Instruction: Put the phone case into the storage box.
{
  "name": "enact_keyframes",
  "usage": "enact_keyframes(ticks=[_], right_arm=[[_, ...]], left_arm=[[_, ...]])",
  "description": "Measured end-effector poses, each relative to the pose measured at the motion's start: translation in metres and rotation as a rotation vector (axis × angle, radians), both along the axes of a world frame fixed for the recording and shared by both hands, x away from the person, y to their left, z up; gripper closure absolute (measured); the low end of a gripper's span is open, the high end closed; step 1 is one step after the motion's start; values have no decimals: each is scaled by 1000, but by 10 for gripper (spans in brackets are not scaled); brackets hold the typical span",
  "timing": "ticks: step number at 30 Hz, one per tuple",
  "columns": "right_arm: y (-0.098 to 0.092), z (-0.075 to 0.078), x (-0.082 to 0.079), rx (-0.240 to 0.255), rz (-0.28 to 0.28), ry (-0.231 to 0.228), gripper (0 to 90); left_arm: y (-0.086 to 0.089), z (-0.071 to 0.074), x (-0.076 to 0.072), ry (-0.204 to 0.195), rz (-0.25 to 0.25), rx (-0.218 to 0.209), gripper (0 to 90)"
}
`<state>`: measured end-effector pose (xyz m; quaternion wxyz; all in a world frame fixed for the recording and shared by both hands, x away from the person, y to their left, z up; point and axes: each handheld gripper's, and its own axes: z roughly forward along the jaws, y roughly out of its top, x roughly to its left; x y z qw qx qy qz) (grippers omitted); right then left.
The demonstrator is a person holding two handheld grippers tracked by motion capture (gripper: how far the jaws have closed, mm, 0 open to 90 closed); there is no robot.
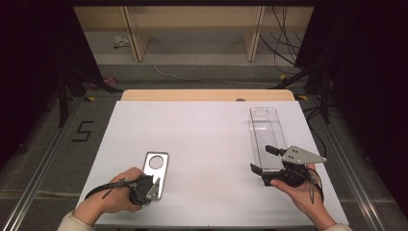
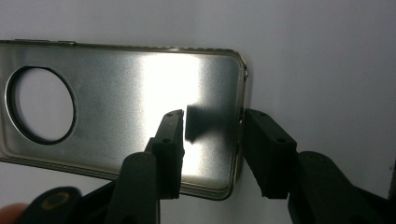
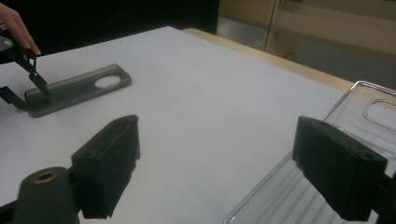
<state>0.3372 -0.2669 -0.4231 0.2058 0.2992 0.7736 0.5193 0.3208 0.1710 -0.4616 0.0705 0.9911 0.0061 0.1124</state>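
**Straddling the plate's near end**

Lying flat at 7 o'clock on the white table (image 1: 202, 144), metal plate (image 1: 157, 174), long axis 6-to-12, round hole far. Left gripper (image 2: 212, 140) jaws bracket its near edge, not yet pinching. Right gripper (image 1: 263, 160) released beside clear tray (image 1: 265, 130), 4 o'clock. Bare surface between.

a: any writing to read here?

b: just one mark: a black "5" (image 1: 82, 131) taped on the grey floor (image 1: 43, 159), left of the table.

a: anything printed on the metal plate (image 1: 158, 174) or the clear tray (image 1: 266, 137)?

b: no, both are bare, with no label, brand or number i can read.
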Motion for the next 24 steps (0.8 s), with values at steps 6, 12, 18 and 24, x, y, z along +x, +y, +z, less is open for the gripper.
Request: enact_keyframes(ticks=[6,12,18,24], right_arm=[[0,0,0,-2,0,0,160],[0,0,0,-3,0,1,160],[0,-1,0,-2,1,2,160],[0,-1,1,-3,1,3,160]], left_arm=[[0,0,0,13,1,0,624],[-1,0,-1,24,-10,10,667],[-3,0,-1,34,-14,18,705],[-4,1,0,37,-31,30,734]])
